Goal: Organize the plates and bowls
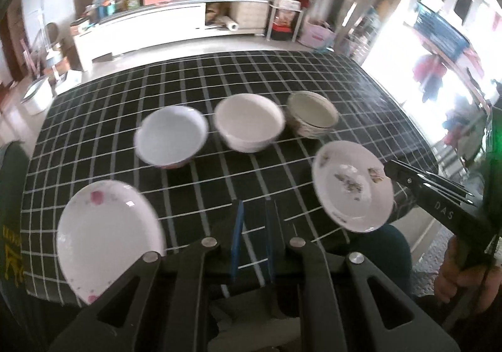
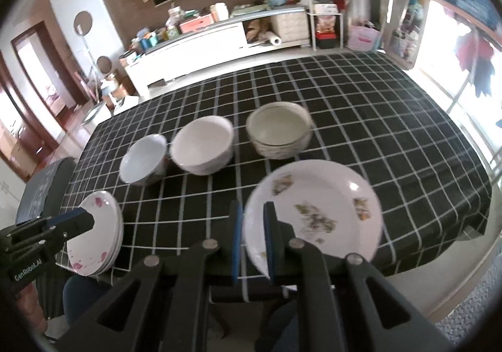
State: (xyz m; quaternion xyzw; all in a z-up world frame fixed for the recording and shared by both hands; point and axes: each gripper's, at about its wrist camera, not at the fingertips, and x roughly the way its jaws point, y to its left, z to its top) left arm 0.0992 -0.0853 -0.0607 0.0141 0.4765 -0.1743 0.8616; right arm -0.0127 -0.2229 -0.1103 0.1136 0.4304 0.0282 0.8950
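My right gripper [image 2: 252, 232] is shut on the near-left rim of a white plate with a flower print [image 2: 317, 214] and holds it above the table; the plate also shows in the left wrist view [image 1: 353, 185]. My left gripper [image 1: 254, 232] is nearly shut and empty over the front of the table. A white plate with pink flowers [image 1: 106, 236] lies at the front left; in the right wrist view it is a small stack [image 2: 94, 236]. Behind stand a pale blue bowl [image 1: 172, 137], a white bowl [image 1: 249, 121] and a stack of patterned bowls [image 1: 312, 115].
The table has a black cloth with white checks [image 1: 219, 79]; its front edge is just below my grippers. A white low cabinet [image 1: 150, 27] with clutter stands behind the table. A bright window is at the right.
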